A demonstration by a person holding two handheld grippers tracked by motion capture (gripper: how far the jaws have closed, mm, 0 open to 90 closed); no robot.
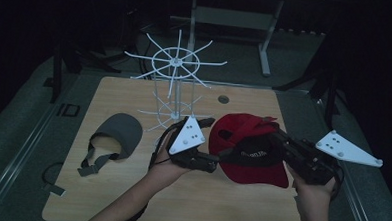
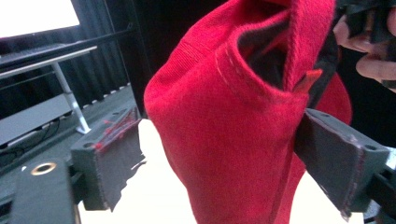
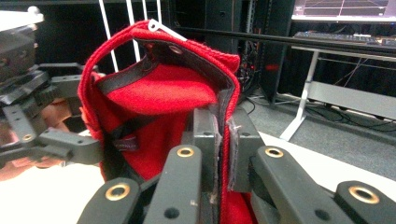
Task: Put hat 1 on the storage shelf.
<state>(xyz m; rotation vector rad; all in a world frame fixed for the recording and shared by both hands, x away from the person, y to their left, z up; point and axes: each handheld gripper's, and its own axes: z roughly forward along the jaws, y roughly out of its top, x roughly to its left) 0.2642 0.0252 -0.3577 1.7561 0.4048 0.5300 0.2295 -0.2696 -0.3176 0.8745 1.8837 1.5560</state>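
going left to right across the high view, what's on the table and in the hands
grey visor cap → left claw → red cap → right claw. The white wire rack stands farther back, above the left claw, so I leave it out of the order.

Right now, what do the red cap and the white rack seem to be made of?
Red cap: soft woven or felt-like fabric, matte; it folds, stitching shows, with a dark inner band. White rack: thin wire, probably metal painted or coated white; its spokes are slim and stiff.
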